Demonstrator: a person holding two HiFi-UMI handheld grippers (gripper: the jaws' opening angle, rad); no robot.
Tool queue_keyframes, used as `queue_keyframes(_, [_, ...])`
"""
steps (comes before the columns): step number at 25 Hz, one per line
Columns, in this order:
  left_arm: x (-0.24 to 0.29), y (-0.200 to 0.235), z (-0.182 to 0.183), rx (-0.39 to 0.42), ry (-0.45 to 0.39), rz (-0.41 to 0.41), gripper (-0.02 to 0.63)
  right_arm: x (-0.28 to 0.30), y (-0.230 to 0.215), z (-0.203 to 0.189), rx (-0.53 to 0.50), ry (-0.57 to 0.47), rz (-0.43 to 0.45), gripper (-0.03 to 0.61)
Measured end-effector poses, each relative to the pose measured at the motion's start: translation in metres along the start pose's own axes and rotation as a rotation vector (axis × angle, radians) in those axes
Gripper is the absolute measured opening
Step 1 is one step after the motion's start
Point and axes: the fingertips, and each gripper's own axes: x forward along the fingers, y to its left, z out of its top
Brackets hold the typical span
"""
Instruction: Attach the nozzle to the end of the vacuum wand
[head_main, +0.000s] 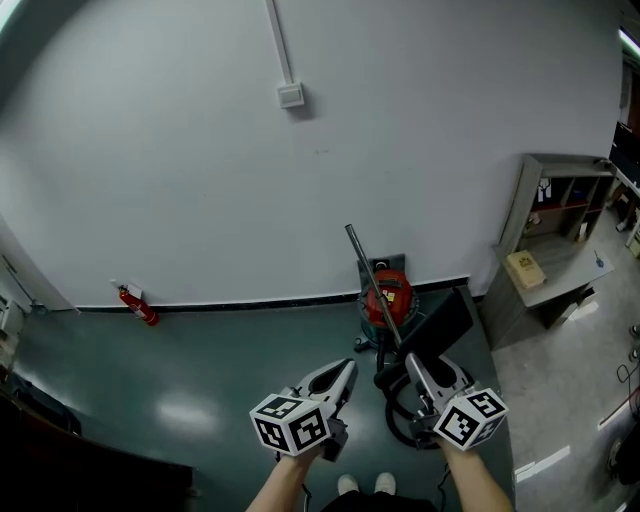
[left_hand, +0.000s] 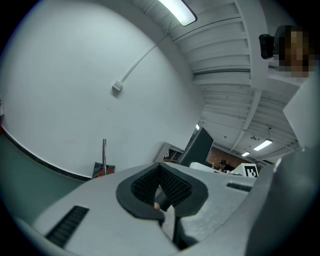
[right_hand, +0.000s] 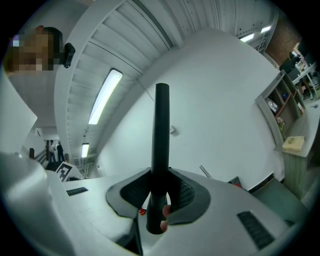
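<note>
My right claw (right_hand: 160, 194) is clamping the nozzle (right_hand: 161, 135), which is standing upright across its jaws. My left claw (left_hand: 161, 189) is sitting shut and empty. The wand (head_main: 372, 285) is slanting up just ahead, nearer my right.

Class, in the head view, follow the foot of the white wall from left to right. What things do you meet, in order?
Red fire extinguisher → red vacuum cleaner → grey desk with shelves.
</note>
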Motion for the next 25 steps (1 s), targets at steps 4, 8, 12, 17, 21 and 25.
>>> queue_keyframes(4, [0.011, -0.004, -0.002, 0.005, -0.001, 0.018, 0.003, 0.003, -0.007, 0.001, 0.008, 0.01, 0.029, 0.097])
queue_keyframes(8, [0.018, 0.004, -0.006, 0.004, 0.013, 0.029, 0.003, 0.012, -0.014, -0.002, 0.025, 0.019, 0.033, 0.097])
queue_keyframes(12, [0.026, 0.02, -0.001, -0.003, 0.015, 0.034, 0.003, 0.029, -0.023, -0.008, 0.028, 0.028, 0.032, 0.097])
queue_keyframes(17, [0.036, 0.042, 0.008, -0.006, 0.025, 0.025, 0.003, 0.053, -0.027, -0.013, 0.036, 0.029, 0.023, 0.097])
queue_keyframes(21, [0.045, 0.061, 0.013, -0.007, 0.03, 0.012, 0.003, 0.074, -0.032, -0.016, 0.032, 0.03, 0.012, 0.097])
queue_keyframes(25, [0.051, 0.082, 0.022, -0.015, 0.036, 0.006, 0.003, 0.095, -0.035, -0.022, 0.025, 0.037, 0.002, 0.097])
